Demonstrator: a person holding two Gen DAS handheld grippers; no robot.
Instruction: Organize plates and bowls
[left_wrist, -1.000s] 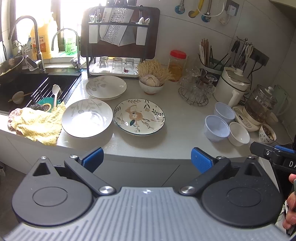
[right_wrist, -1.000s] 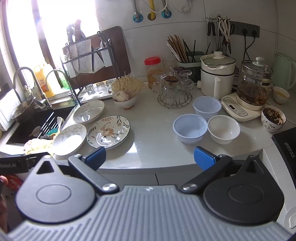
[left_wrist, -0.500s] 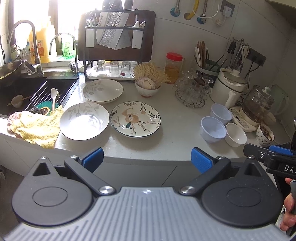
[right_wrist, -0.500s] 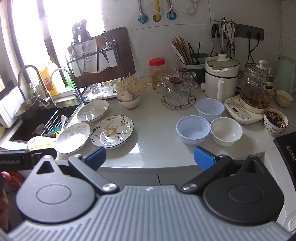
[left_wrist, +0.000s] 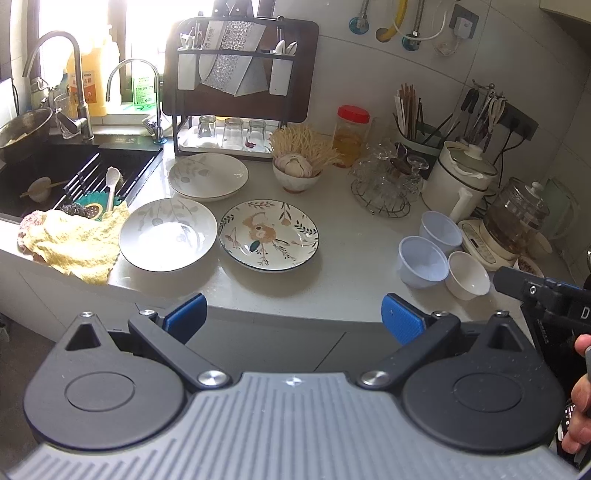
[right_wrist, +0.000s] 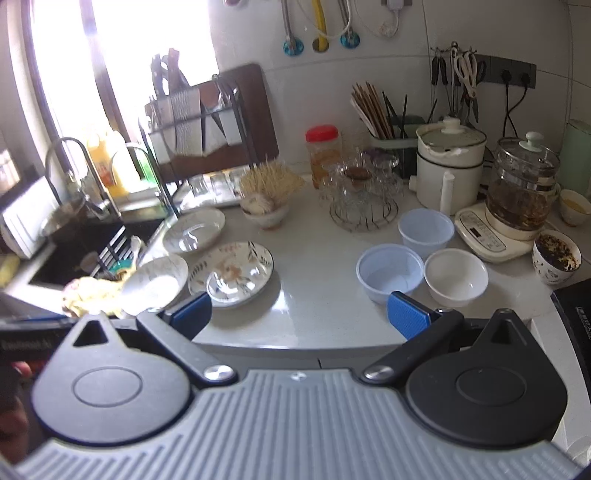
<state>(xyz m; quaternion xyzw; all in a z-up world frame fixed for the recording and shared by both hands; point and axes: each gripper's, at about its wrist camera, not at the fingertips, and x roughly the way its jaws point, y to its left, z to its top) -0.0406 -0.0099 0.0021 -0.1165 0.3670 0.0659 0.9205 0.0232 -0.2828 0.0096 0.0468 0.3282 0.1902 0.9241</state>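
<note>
Two grippers, both held off the front edge of the pale stone counter (left_wrist: 343, 266), blue-padded jaws spread wide and empty: left gripper (left_wrist: 293, 319) facing the plates, right gripper (right_wrist: 299, 314) facing the bowls. Three plates grouped at the counter's left: white leaf-patterned shallow plate (left_wrist: 168, 233) near the front edge, touching or overlapping the crumpled yellow cloth (left_wrist: 74, 240) by the black sink (left_wrist: 55, 166); flower-painted plate with dark rim (left_wrist: 268, 235) just beside it; second white leaf-patterned plate (left_wrist: 208, 176) behind, near the dish rack (left_wrist: 236, 92). Three bowls clustered at the right: two pale blue plastic bowls (right_wrist: 389, 271) (right_wrist: 425, 230) and a white ceramic bowl (right_wrist: 455, 277), close together. Open bare counter between the flower plate and the bowls, reaching to the front edge. Crowded along the back wall: wire glass stand (right_wrist: 364, 195), white pot (right_wrist: 448, 166), glass kettle (right_wrist: 524, 181).
</note>
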